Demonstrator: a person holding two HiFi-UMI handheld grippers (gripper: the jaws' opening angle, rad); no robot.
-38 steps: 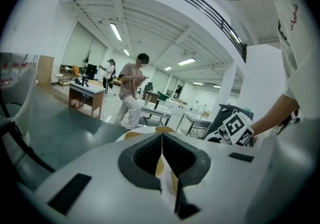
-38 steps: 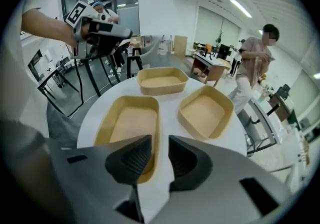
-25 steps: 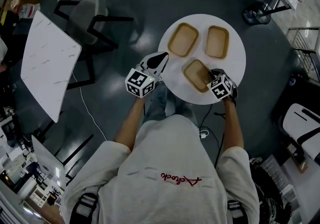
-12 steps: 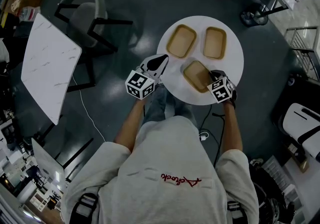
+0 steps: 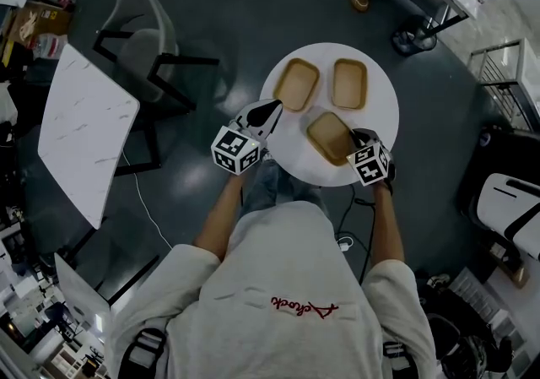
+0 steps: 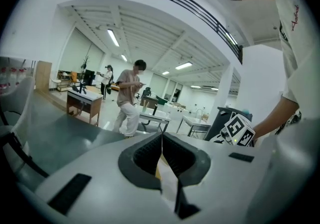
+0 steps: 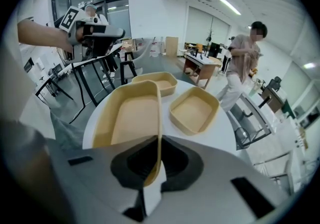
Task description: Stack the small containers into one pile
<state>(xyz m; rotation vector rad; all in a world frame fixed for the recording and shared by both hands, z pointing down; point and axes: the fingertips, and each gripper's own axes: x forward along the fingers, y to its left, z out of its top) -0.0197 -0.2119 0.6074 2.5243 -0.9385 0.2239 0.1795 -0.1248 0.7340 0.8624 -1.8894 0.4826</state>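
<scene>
The likeliest trouble lies in the pinch. The right gripper (image 7: 159,160) has only one thin side wall of the shallow tan plastic container (image 5: 329,136). The tray could therefore sag, twist or slip free. It could also clip the 11 o'clock tan container (image 5: 297,84) or the 1 o'clock tan container (image 5: 349,83) on the round white table (image 5: 287,154) while being nested. The right fingers are clamped on that wall at the tray's 4 o'clock side, and the tray is at the table's 5 o'clock. The left gripper (image 5: 272,109), at the table's 9 o'clock edge, has its fingers pressed together, holding nothing.
</scene>
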